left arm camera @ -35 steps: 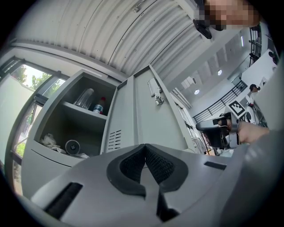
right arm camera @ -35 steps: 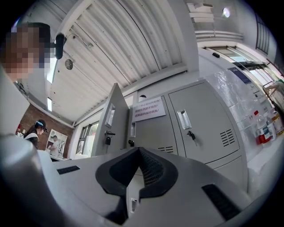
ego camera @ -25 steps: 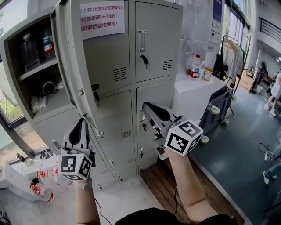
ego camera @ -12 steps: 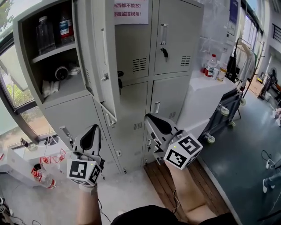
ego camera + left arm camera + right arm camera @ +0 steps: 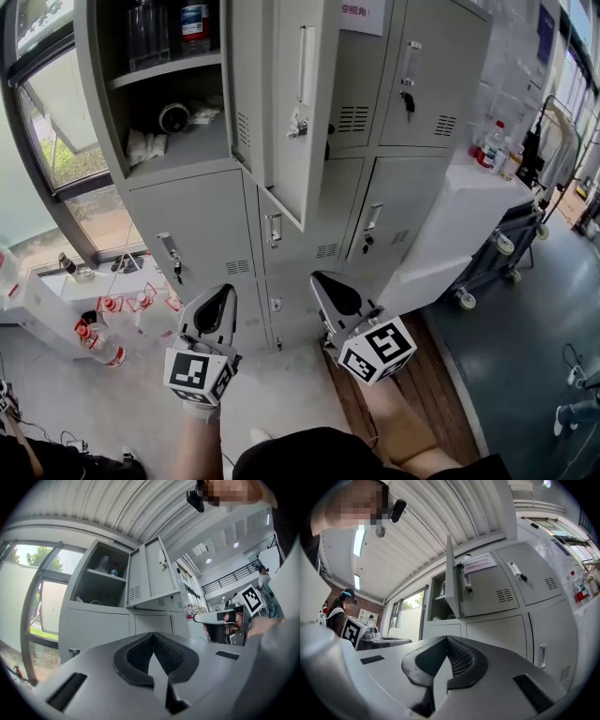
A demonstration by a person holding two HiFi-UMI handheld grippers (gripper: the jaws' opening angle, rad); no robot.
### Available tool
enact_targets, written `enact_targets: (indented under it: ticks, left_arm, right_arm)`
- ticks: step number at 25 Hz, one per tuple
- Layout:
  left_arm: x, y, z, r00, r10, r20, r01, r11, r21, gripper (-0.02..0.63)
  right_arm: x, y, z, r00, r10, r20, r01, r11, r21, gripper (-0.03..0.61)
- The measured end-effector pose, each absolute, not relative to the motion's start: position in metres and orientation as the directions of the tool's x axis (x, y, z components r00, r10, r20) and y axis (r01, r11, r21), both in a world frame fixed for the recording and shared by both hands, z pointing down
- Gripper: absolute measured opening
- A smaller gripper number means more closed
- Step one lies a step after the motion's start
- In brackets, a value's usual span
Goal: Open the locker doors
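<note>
the left gripper [image 5: 221, 295] is clenched on nothing, low before the lockers. the closed lower left door [image 5: 192, 220] lies ahead and above it, with its upright handle [image 5: 170, 248] a little to the left. the top door [image 5: 281, 94] stands open. the right gripper [image 5: 322, 283], also clenched and empty, is nearer to the closed middle door [image 5: 323, 220].

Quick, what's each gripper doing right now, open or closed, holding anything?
Left gripper: closed, holding nothing.
Right gripper: closed, holding nothing.
</note>
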State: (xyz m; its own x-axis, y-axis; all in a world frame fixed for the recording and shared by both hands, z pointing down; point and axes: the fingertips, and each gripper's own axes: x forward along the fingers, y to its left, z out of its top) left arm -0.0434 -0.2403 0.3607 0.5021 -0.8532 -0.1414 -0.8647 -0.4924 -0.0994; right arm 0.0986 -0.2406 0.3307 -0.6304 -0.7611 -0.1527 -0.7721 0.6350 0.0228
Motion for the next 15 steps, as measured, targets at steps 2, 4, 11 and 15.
enact_targets:
  ticks: [2, 4, 11, 15]
  left_arm:
    - [-0.053, -0.236, 0.374, 0.488, -0.864, -0.122, -0.873, -0.481, -0.082, 0.017]
    - [-0.063, -0.232, 0.386, 0.472, -0.876, -0.100, -0.882, -0.467, -0.066, 0.018]
    - [-0.086, -0.213, 0.428, 0.433, -0.901, -0.026, -0.901, -0.431, -0.056, 0.017]
    - [-0.096, -0.203, 0.446, 0.416, -0.909, 0.005, -0.908, -0.415, -0.053, 0.017]
  right_arm:
    - [0.088, -0.238, 0.346, -0.643, -0.756, -0.125, -0.764, 0.645, 0.027, 0.026]
    - [0.078, -0.236, 0.361, -0.656, -0.749, -0.096, -0.754, 0.657, 0.025, 0.026]
    - [0.048, -0.226, 0.408, -0.694, -0.720, -0.017, -0.720, 0.694, -0.027, 0.026]
    - [0.034, -0.222, 0.429, -0.703, -0.711, 0.024, -0.712, 0.702, -0.033, 0.027]
